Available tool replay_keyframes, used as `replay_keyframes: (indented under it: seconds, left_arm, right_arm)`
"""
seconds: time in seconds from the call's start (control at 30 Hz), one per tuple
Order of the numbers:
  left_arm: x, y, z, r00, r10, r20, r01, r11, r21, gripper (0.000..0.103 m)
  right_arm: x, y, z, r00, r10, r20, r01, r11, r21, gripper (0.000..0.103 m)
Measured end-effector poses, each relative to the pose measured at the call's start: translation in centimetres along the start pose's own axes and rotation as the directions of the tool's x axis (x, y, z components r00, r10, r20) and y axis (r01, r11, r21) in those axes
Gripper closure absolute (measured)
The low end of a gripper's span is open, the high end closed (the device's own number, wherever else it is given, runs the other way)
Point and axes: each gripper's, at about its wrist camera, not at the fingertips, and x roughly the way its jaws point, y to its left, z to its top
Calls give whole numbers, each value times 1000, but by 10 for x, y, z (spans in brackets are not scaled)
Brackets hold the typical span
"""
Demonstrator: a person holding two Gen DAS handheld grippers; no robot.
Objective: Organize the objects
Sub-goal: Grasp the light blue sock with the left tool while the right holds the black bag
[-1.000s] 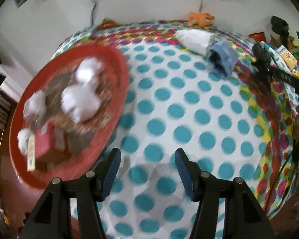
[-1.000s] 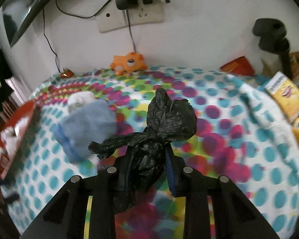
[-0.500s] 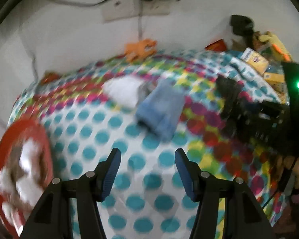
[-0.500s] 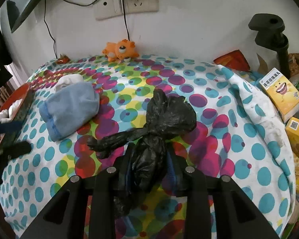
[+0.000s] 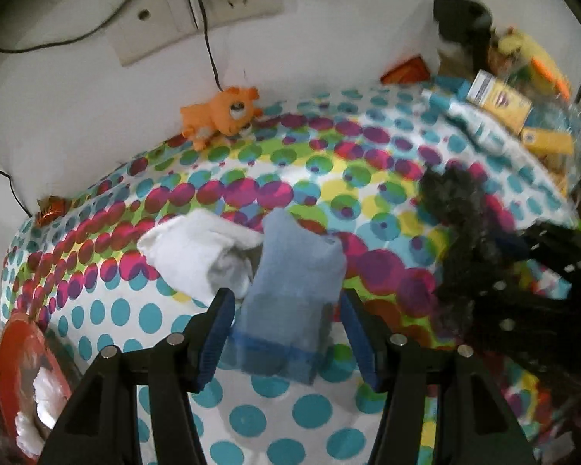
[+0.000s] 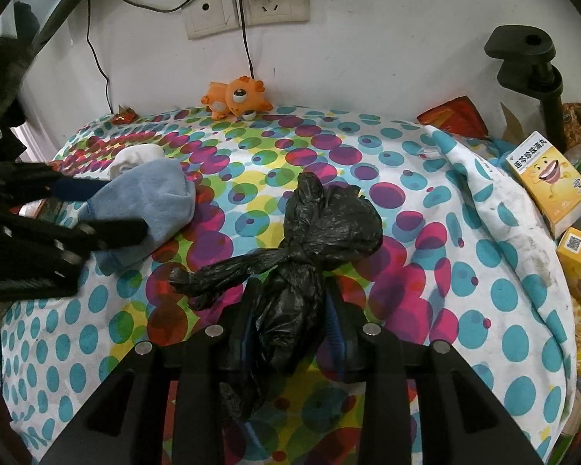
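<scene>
Dotted tablecloth (image 6: 464,283); knotted, crinkled black plastic bag (image 6: 321,232); soft blue cloth (image 5: 290,290).

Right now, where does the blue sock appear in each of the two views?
Left wrist view: the blue sock lies at lower centre, between the open fingers of the left gripper, beside the white sock.
Right wrist view: it lies at middle left, with the left gripper around it.
Shared landmark: the orange toy by the wall.
</scene>
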Motion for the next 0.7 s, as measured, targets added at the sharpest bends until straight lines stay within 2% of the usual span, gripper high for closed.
replay_keyframes:
  seconds: [0.13,0.17,0.33,0.47,0.53,0.7]
  left_arm:
    - [15,0,-7,999,-18,-36,17,1000,-22,44]
    - [13,2,-8,1000,-22,-7,22,999,-41,44]
    - [18,15,-13,997,-69,21,72,982,-172,43]
    - [15,11,-16,998,-20,64,32,981,-191,41]
    - [14,14,-20,996,-17,89,37,973,-228,40]
    - [13,12,-26,989,20,149,18,968,-249,39]
  right_arm:
    - [0,0,0,1000,-3,1,3,1000,3,70]
    - [0,0,0,1000,-1,2,1,1000,4,70]
    - [1,2,0,1000,-5,1,5,1000,1,70]
    - [0,1,0,1000,-4,1,4,1000,1,70]
    - [0,1,0,1000,-5,1,5,1000,0,70]
    - [2,4,1,1000,-13,-4,13,1000,-22,65]
